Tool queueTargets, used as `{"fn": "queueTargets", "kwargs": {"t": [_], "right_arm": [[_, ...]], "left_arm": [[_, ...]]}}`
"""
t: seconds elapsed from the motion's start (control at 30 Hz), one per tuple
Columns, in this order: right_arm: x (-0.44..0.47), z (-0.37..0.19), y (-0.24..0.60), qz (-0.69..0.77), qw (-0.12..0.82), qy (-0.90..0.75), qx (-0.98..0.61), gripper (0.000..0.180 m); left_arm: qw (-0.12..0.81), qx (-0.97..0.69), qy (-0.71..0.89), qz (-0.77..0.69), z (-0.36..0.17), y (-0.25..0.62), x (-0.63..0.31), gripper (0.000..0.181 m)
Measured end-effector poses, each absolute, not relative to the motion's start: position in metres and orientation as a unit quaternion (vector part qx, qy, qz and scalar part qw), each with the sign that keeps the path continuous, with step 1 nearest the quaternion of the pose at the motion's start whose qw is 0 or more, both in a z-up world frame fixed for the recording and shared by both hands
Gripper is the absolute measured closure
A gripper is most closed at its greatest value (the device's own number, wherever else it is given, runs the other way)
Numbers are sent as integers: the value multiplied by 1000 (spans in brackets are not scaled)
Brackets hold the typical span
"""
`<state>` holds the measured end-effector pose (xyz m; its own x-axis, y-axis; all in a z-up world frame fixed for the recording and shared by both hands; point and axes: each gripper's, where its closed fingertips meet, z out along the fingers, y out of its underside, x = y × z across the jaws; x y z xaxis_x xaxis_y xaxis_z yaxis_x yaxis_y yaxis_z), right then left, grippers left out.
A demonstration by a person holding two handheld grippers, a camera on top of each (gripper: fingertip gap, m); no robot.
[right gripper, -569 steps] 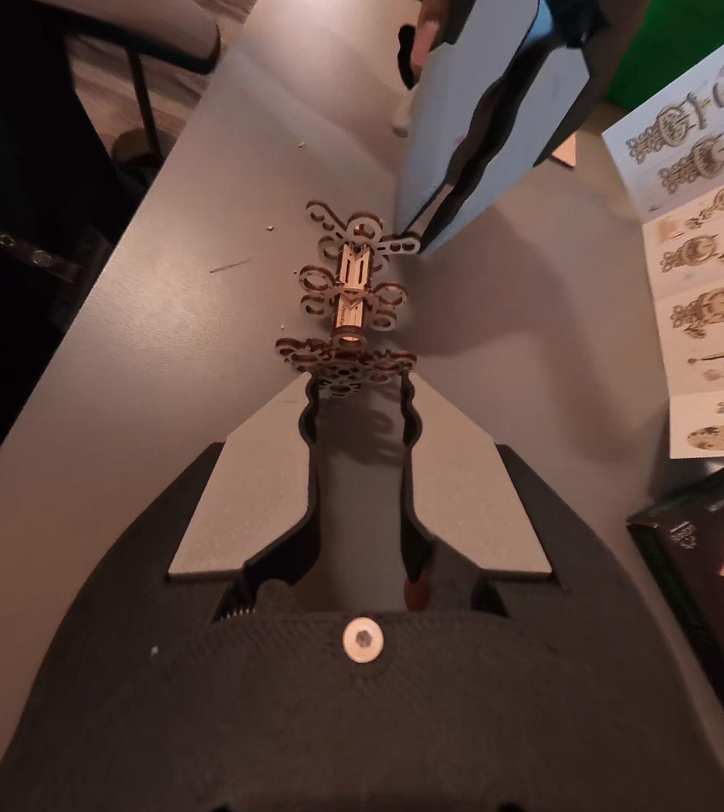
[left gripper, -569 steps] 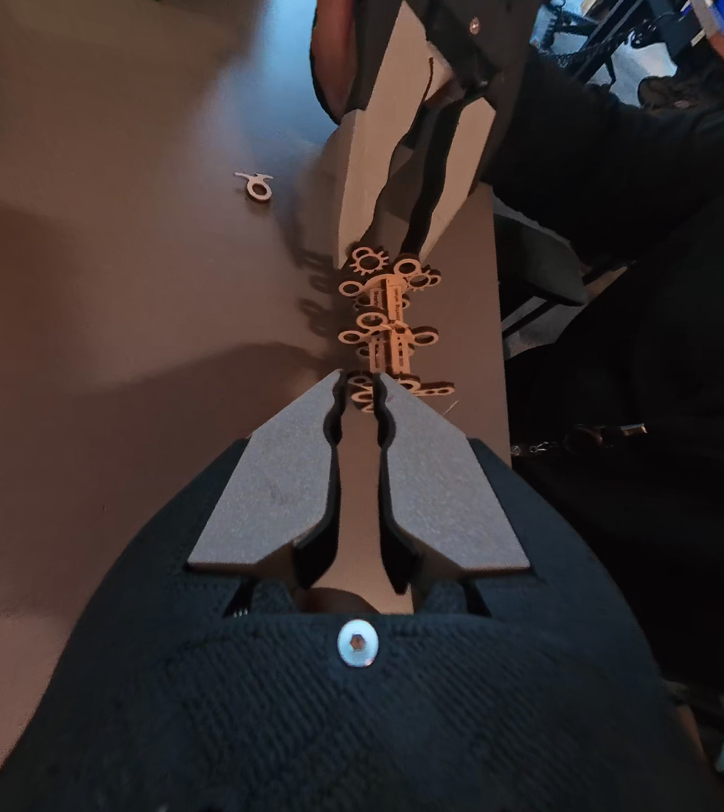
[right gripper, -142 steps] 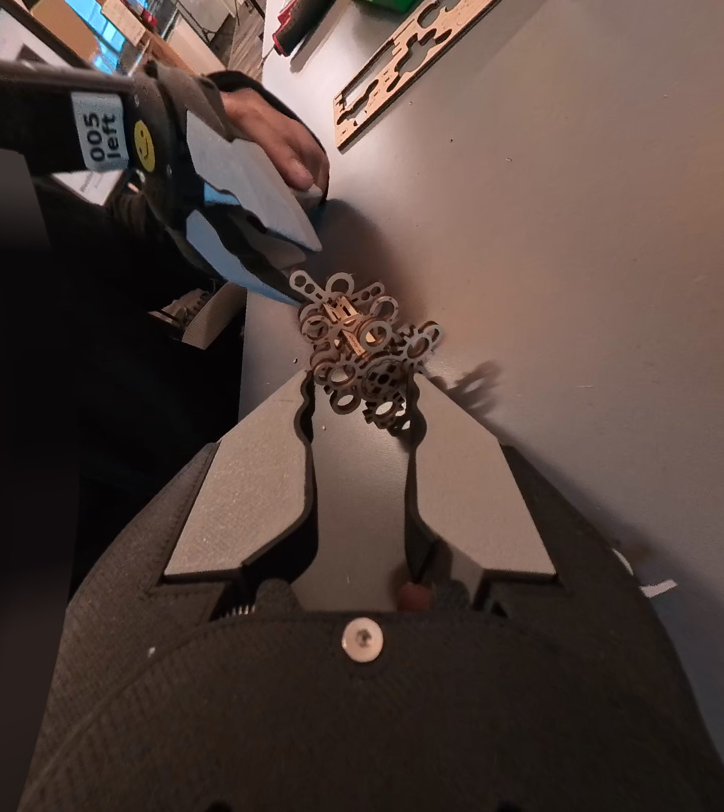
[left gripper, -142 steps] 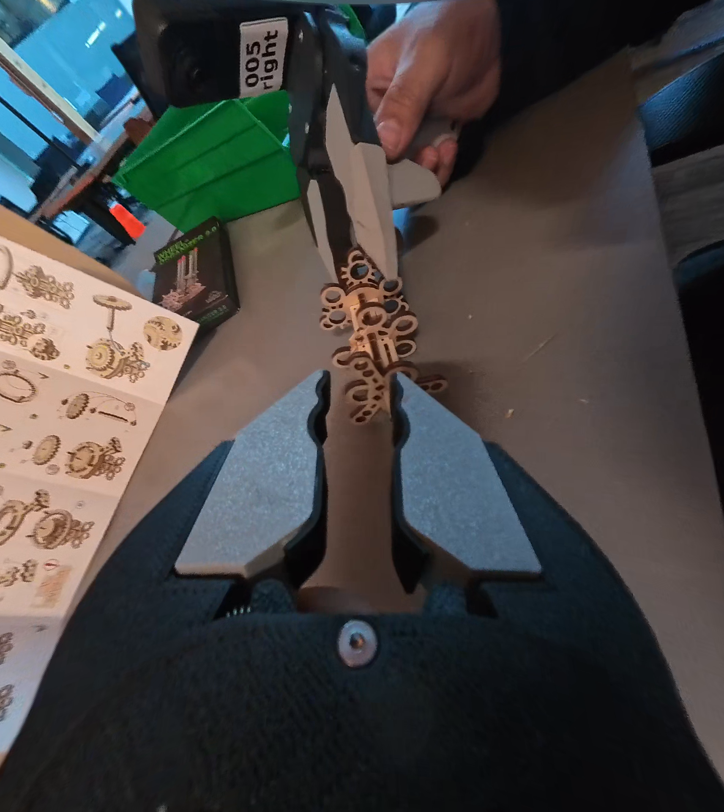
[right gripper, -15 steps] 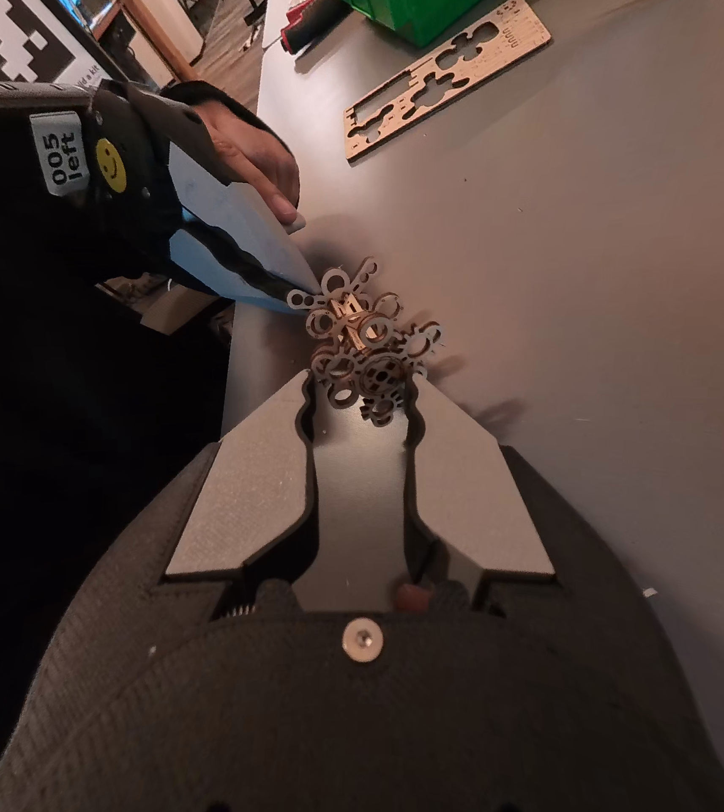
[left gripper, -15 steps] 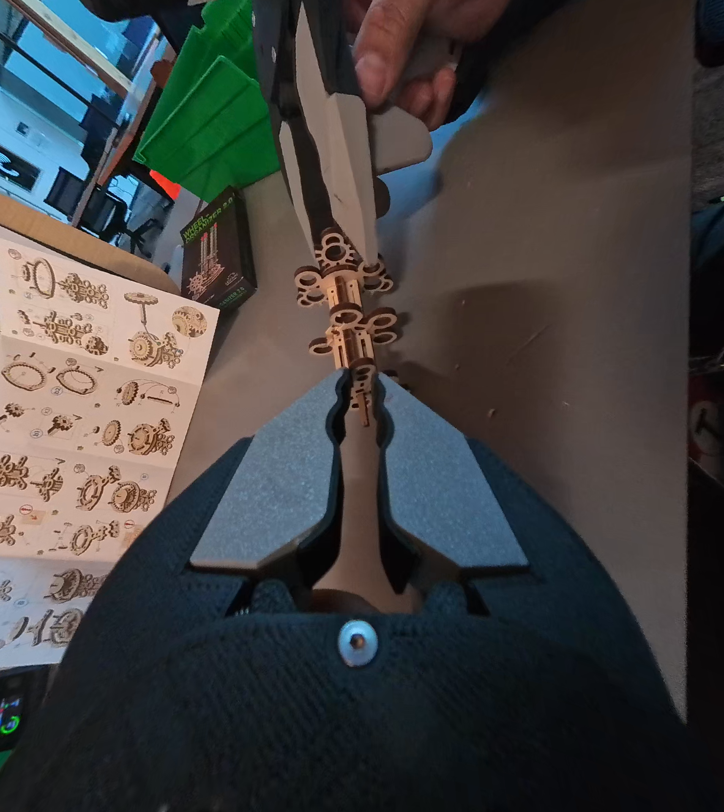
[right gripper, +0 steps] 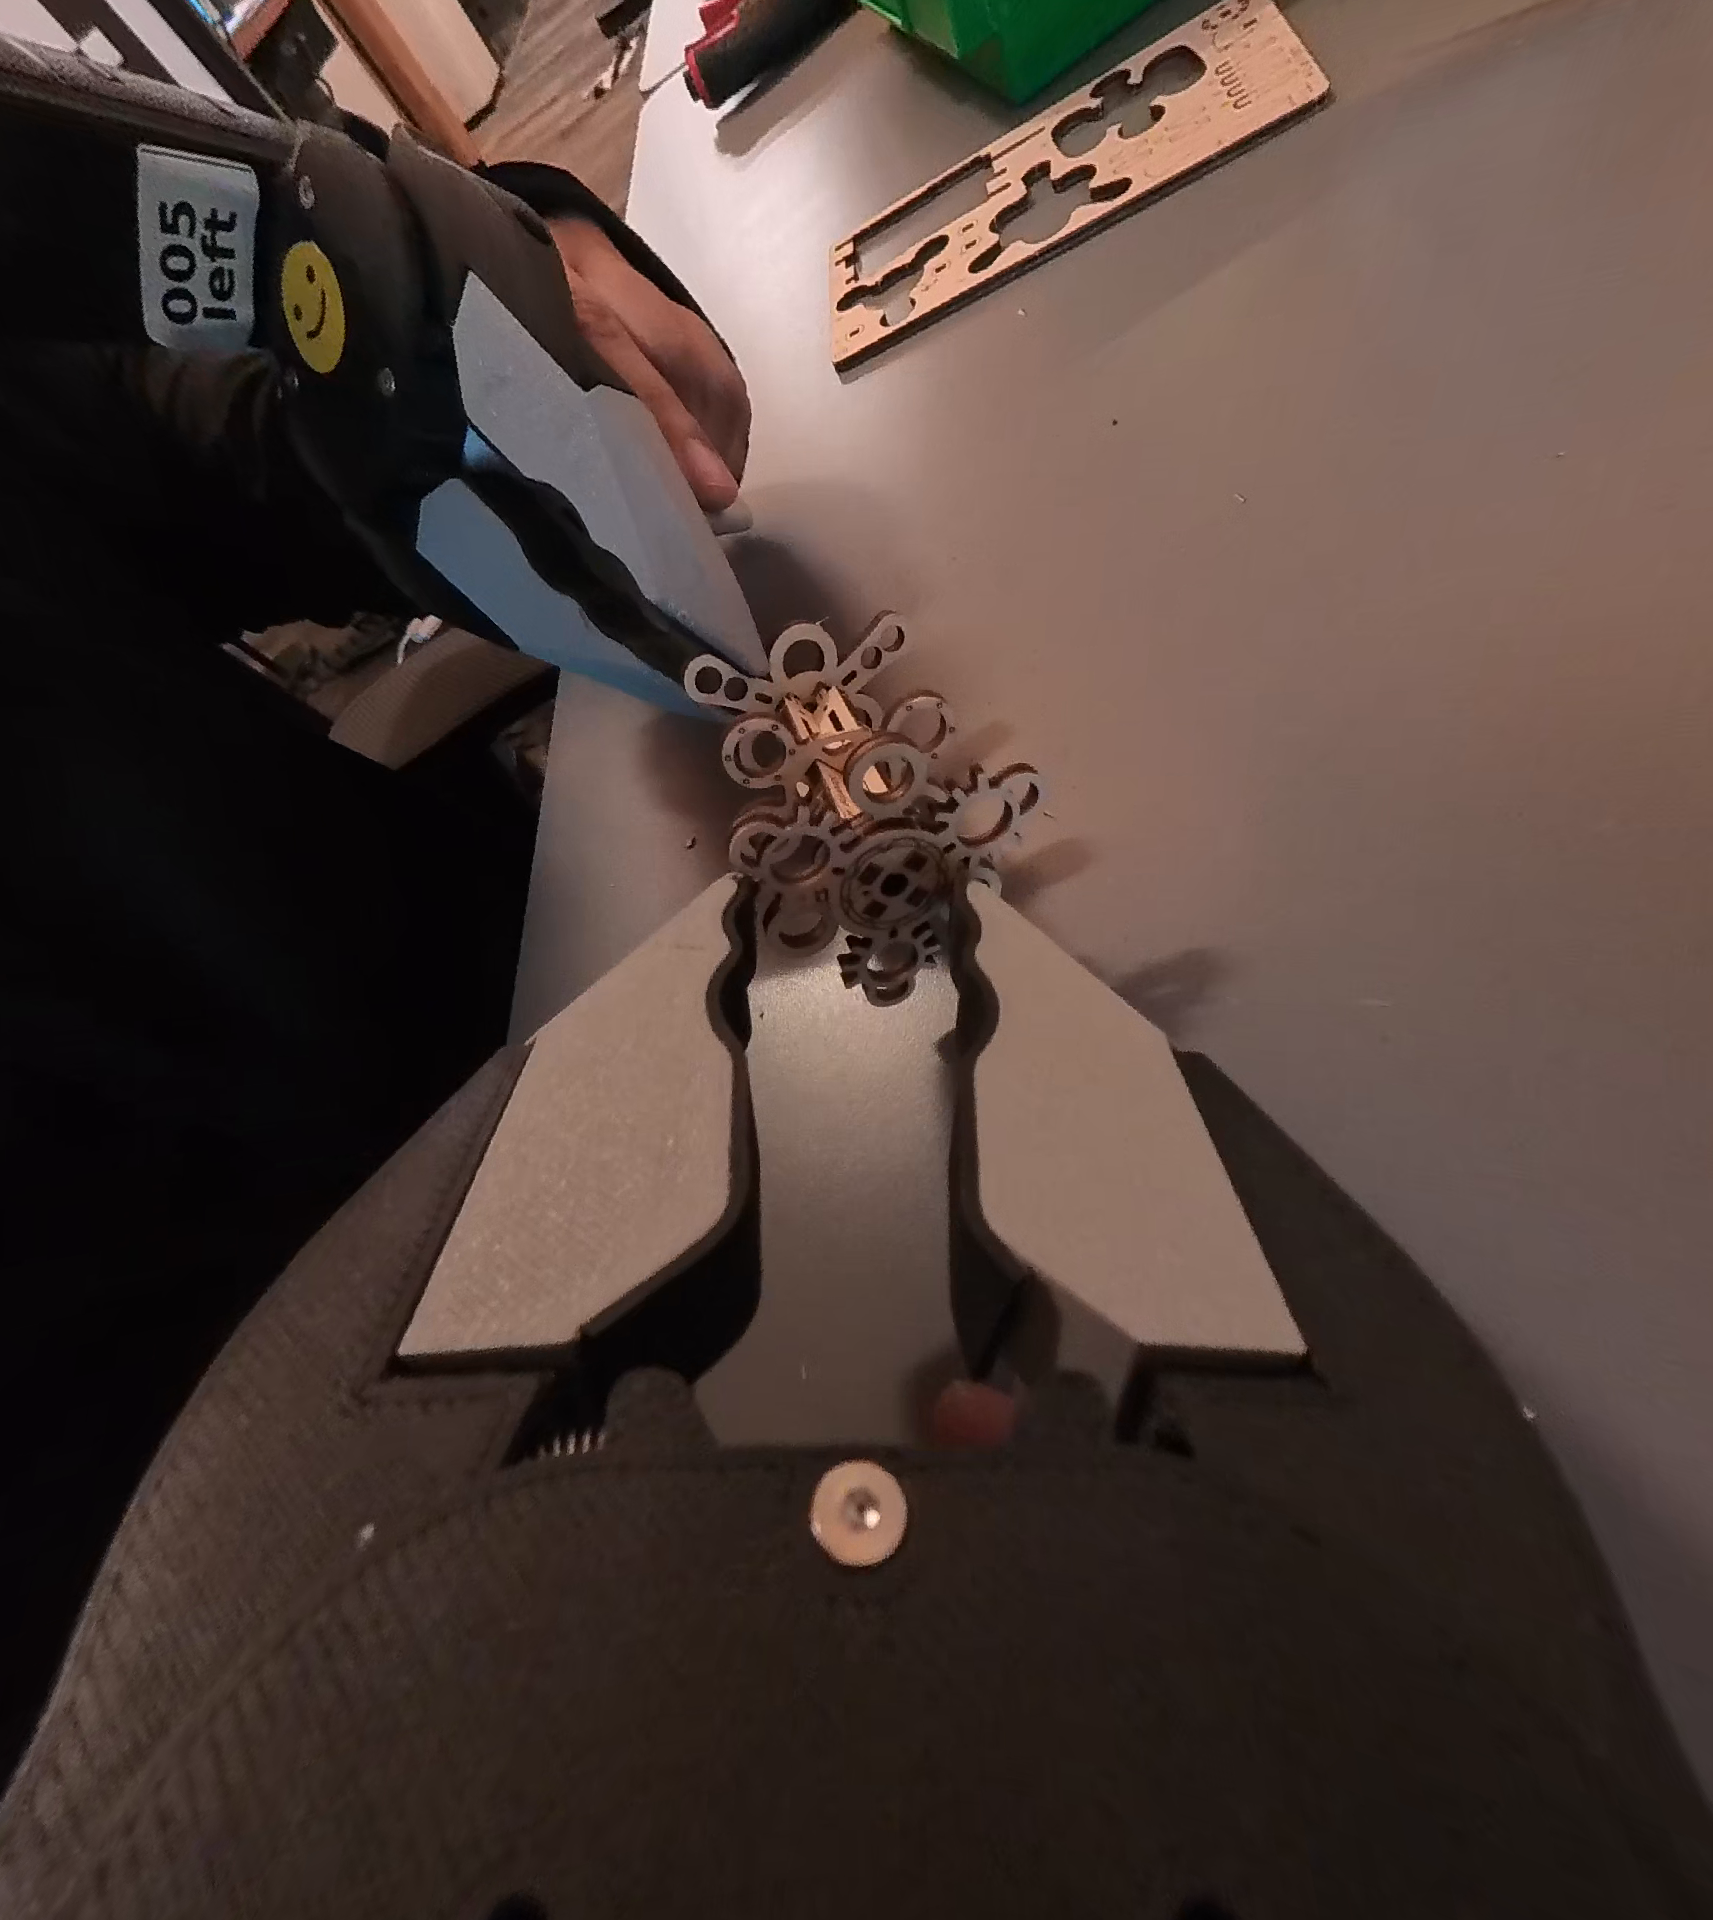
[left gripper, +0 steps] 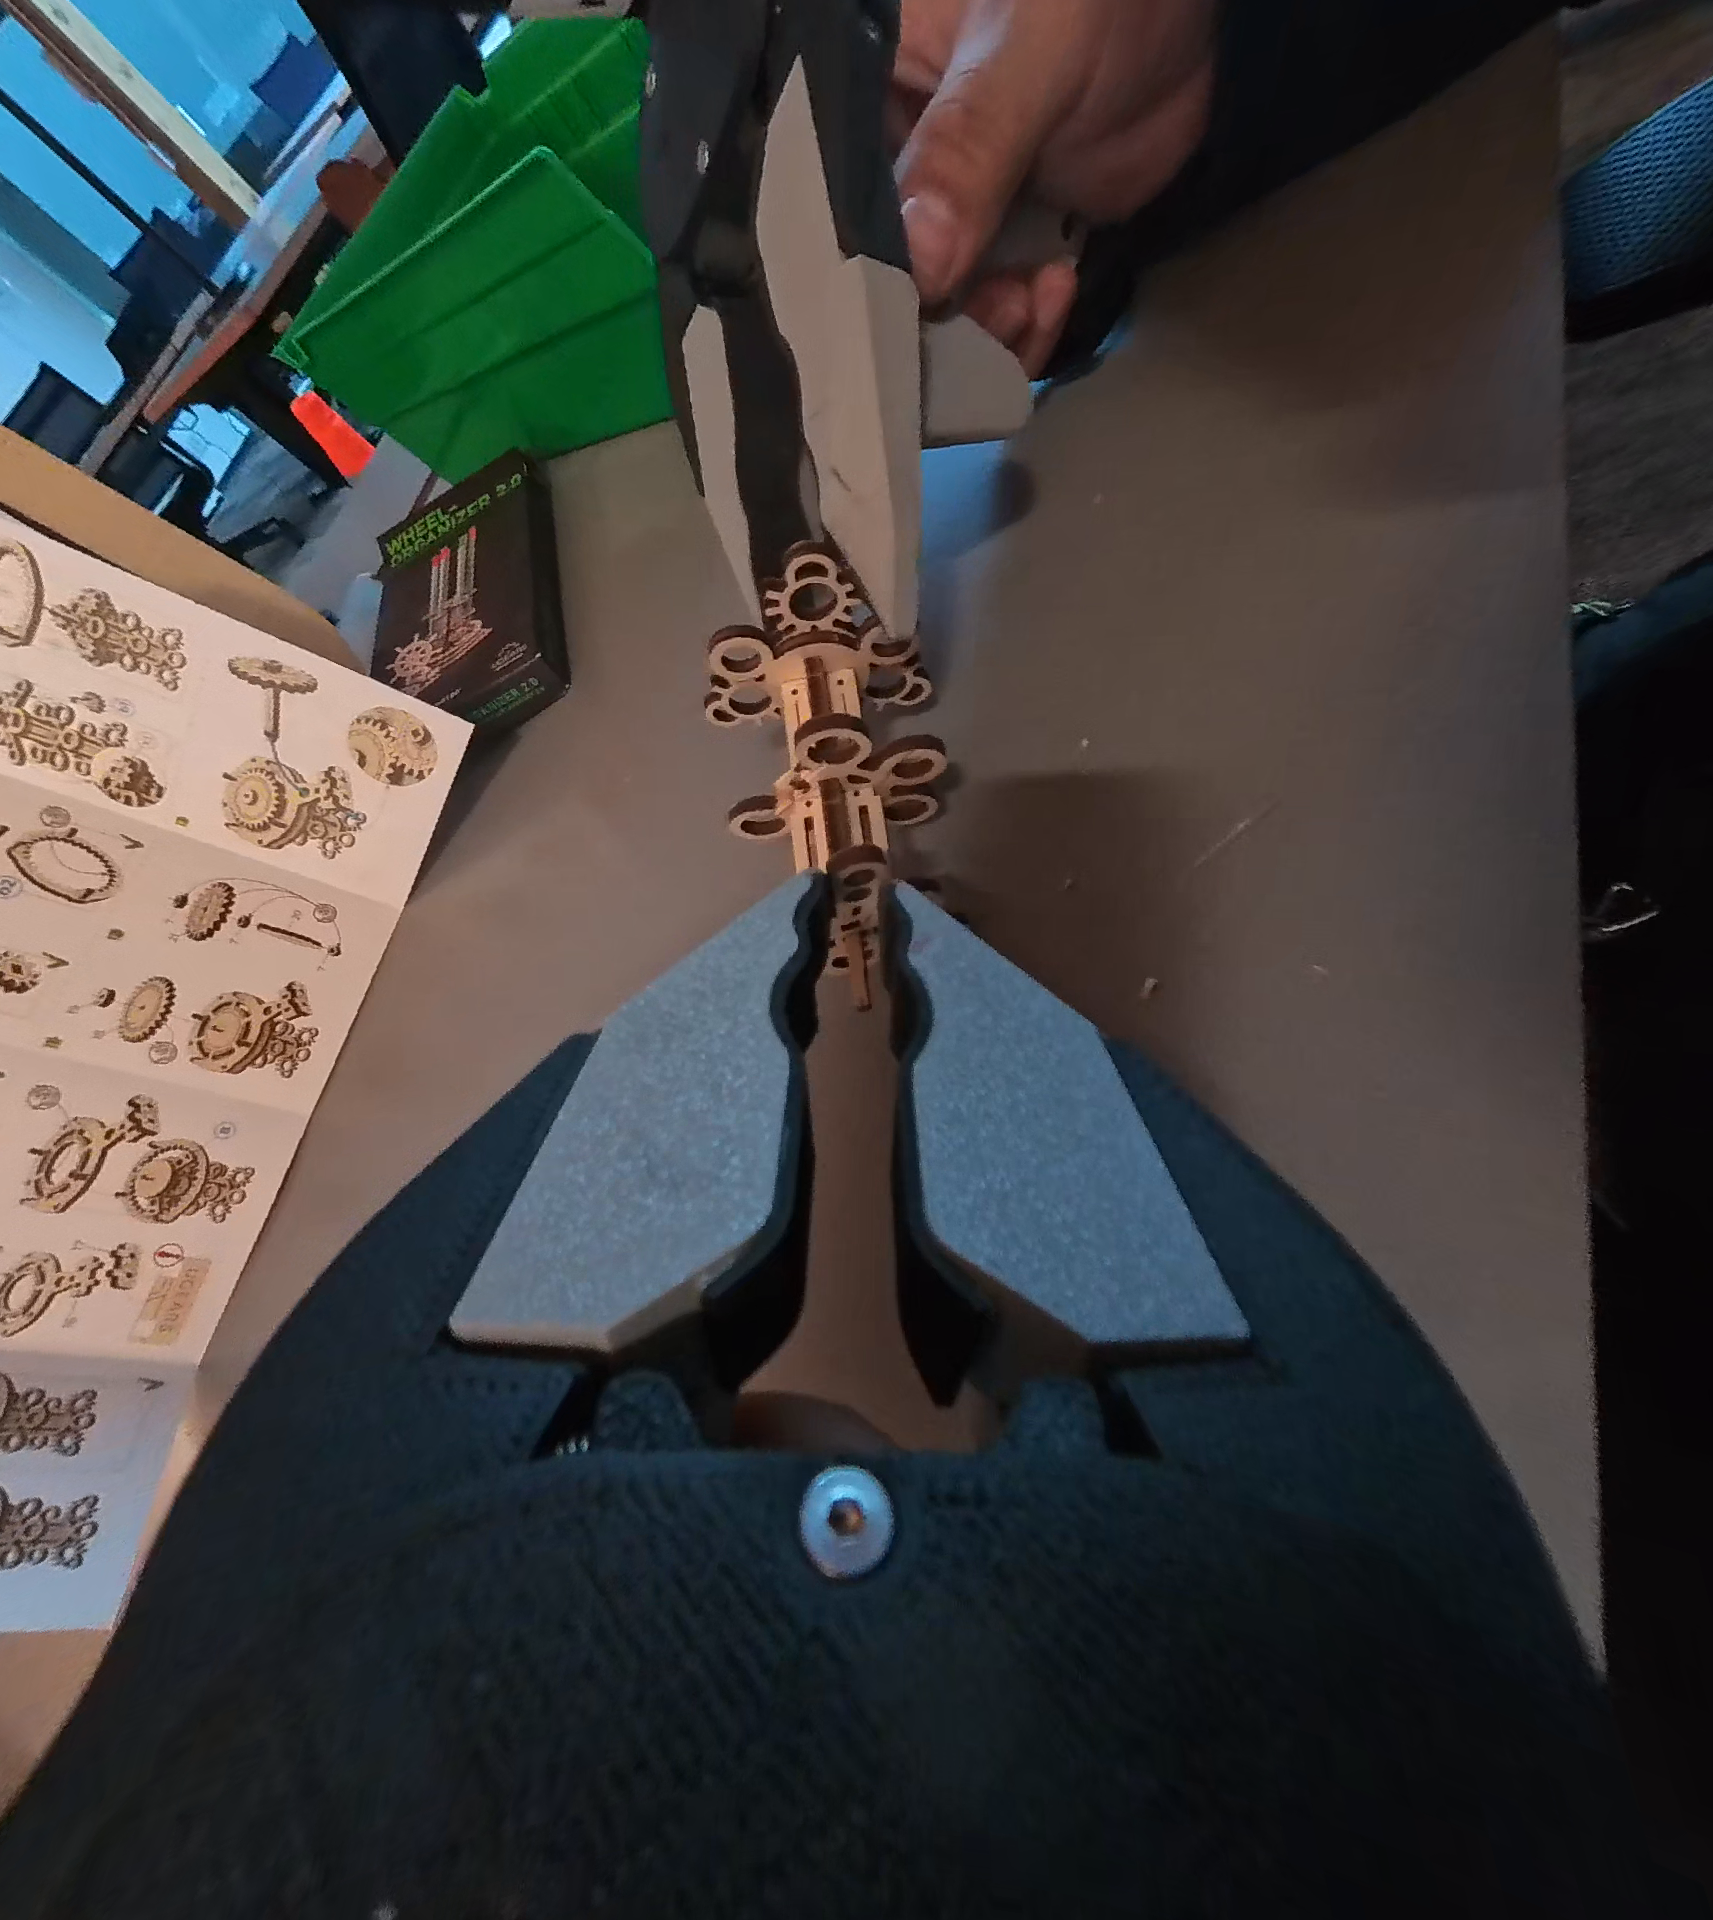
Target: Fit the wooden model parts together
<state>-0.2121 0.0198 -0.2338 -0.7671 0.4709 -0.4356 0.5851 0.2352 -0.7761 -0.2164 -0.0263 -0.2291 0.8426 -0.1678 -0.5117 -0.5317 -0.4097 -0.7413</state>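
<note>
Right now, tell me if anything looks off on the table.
Nothing damaged. Only small wood crumbs lie scattered on the grey table beside the wooden model, which both grippers hold by its ends.

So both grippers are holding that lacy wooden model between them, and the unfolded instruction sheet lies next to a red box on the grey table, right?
Nearly. The small box beside the unfolded white instruction sheet is black, not red, as the left wrist view shows. The rest holds: the left gripper and the right gripper each grip one end of the pale wooden model of rings and gears over the grey table.
</note>
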Motion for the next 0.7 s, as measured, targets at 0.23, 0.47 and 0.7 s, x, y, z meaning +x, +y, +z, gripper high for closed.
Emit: {"fn": "queueTargets", "kwargs": {"t": [0.23, 0.47, 0.7], "right_arm": [[-212, -236, 19, -517, 57, 788, 328, 146], [-214, -233, 18, -521, 40, 793, 314, 146], [-217, -230, 19, -529, 39, 787, 315, 146]], "left_arm": [[516, -818, 207, 149, -229, -28, -217, 175], [510, -811, 238, 161, -229, -28, -215, 175], [514, -798, 260, 178, -229, -26, -215, 175]]}}
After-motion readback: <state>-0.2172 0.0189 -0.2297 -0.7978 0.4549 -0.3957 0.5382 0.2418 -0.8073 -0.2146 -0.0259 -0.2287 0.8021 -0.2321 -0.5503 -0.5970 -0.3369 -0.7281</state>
